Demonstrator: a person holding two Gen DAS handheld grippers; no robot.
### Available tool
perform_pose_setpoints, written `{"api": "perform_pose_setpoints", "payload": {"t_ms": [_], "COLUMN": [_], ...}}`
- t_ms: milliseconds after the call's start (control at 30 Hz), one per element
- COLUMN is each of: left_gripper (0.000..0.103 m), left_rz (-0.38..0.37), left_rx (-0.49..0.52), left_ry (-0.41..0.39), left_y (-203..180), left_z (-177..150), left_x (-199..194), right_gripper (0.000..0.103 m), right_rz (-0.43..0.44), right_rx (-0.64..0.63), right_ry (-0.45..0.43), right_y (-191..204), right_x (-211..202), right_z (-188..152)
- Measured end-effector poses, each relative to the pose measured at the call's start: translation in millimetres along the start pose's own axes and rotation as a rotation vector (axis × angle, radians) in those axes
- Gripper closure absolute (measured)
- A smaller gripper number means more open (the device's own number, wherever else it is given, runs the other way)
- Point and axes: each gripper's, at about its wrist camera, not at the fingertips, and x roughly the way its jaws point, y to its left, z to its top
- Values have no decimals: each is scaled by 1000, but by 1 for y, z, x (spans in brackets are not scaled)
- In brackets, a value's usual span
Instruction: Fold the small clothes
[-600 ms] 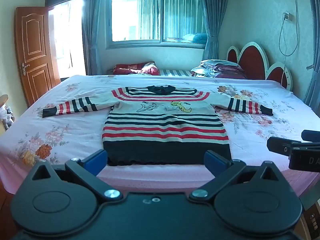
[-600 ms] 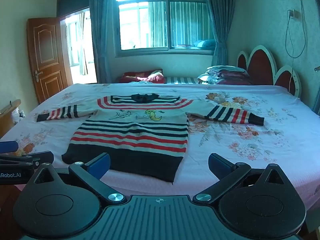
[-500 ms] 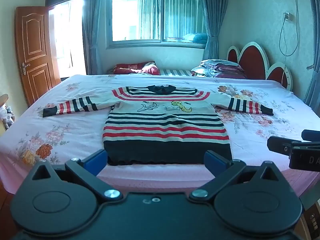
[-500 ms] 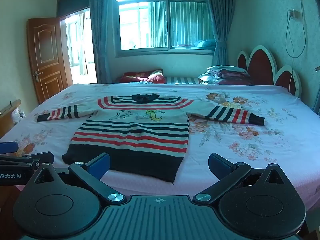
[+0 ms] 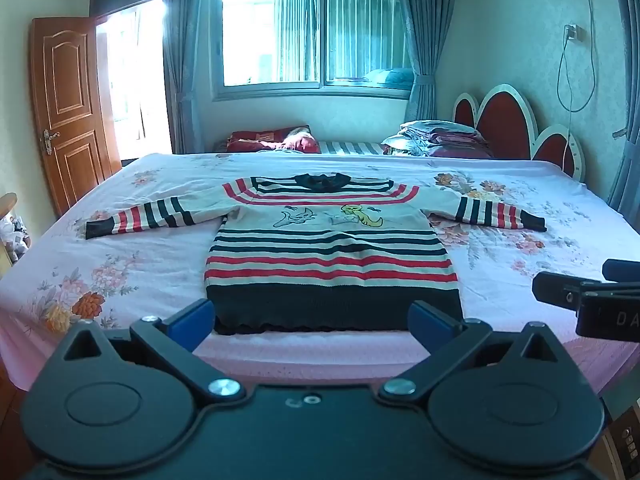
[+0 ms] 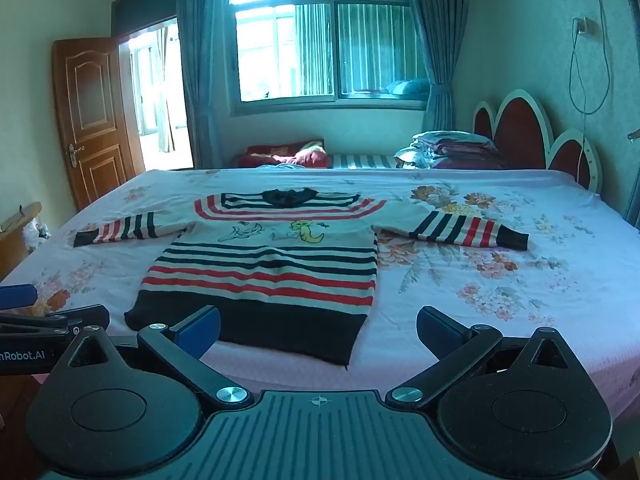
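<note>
One striped sweater (image 5: 332,248) lies flat on the bed (image 5: 120,264), sleeves spread, its dark hem just ahead of the left gripper (image 5: 311,318) and ahead-left of the right gripper (image 6: 318,330). Both grippers gape wide, holding nothing. Only the right view reads "nRobot.AI" on its neighbour; the left view shows "DA".

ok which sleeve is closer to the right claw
The sleeve on the headboard side; the other sleeve points toward the door.
</note>
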Motion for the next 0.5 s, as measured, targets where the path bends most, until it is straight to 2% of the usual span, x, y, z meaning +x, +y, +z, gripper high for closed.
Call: {"api": "perform_pose_setpoints", "payload": {"t_ms": [500], "left_gripper": [0], "left_rz": [7], "left_rx": [-6], "left_ry": [-9], "left_y": [-5], "left_z": [2], "left_x": [-1], "right_gripper": [0], "right_rz": [8], "right_rx": [0], "right_ry": [-9], "right_y": [-6], "right_x": [-7], "right_z": [3]}}
